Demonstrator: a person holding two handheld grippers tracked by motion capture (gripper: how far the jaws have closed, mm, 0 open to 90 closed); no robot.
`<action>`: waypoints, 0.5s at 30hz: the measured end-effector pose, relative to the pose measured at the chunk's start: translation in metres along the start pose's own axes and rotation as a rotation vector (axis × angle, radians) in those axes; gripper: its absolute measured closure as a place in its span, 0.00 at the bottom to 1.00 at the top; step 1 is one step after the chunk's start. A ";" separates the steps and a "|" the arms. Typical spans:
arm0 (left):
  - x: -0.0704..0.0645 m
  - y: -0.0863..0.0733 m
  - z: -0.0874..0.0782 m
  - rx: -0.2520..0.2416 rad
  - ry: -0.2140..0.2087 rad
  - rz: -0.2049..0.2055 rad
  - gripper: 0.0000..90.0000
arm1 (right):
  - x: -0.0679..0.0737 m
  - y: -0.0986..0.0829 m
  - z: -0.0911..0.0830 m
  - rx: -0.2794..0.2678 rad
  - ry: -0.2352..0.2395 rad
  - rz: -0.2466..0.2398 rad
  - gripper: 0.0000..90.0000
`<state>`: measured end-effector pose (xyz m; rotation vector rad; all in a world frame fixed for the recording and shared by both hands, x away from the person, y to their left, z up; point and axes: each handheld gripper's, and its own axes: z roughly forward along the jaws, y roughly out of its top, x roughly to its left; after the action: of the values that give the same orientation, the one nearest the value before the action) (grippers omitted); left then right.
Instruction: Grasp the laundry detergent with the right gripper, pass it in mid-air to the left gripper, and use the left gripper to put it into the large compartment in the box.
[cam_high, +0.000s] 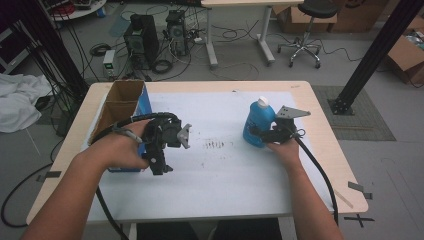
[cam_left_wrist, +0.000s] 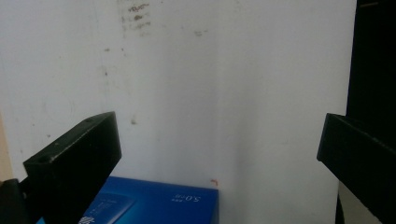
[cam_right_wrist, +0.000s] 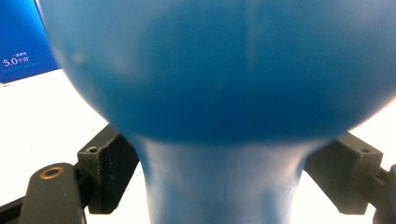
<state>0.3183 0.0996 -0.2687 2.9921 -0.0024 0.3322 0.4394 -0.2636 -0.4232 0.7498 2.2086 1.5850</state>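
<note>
Near the tabletop's left edge, the left gripper (cam_high: 159, 159) hangs wide open by the blue box (cam_high: 131, 150). Toward the right edge, the right gripper (cam_high: 264, 134) clamps the blue bottle (cam_high: 258, 122); keep it upright, squeezing low and evenly.

You are working in a lab. Behind your worktop (cam_high: 320, 150) you see computer towers (cam_high: 141, 37) on the floor, lots of loose cables (cam_high: 235, 35), a rolling stool (cam_high: 306, 30), cardboard boxes (cam_high: 407, 57) and black metal frame posts (cam_high: 372, 55).
</note>
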 end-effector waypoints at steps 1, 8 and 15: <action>0.000 0.000 0.000 -0.001 0.001 0.000 0.00 | 0.000 0.000 0.000 -0.001 0.001 0.000 0.20; 0.001 0.001 0.001 0.002 0.000 0.000 0.00 | 0.001 0.000 -0.001 -0.007 0.009 -0.017 0.29; 0.001 0.001 0.001 -0.001 0.000 0.000 0.00 | 0.002 0.001 -0.002 -0.008 0.006 -0.028 0.35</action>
<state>0.3193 0.0987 -0.2689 2.9914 -0.0031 0.3319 0.4369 -0.2636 -0.4219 0.7095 2.2066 1.5837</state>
